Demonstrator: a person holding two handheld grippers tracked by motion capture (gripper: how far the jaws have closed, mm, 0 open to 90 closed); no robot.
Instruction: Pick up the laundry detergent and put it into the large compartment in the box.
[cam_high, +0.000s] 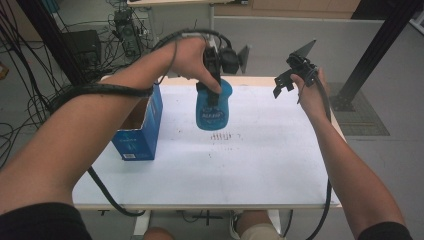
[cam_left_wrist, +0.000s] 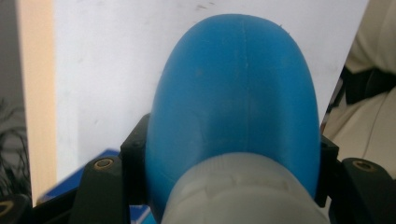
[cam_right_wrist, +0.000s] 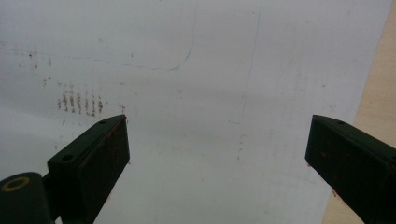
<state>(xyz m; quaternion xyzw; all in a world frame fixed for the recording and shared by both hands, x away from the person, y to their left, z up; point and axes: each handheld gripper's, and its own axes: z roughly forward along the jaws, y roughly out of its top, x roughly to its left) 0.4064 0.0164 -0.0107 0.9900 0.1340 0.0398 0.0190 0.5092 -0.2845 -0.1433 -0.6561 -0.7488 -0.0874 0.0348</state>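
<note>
Overhead cam; claw cams near table (cam_high: 280, 150).
</note>
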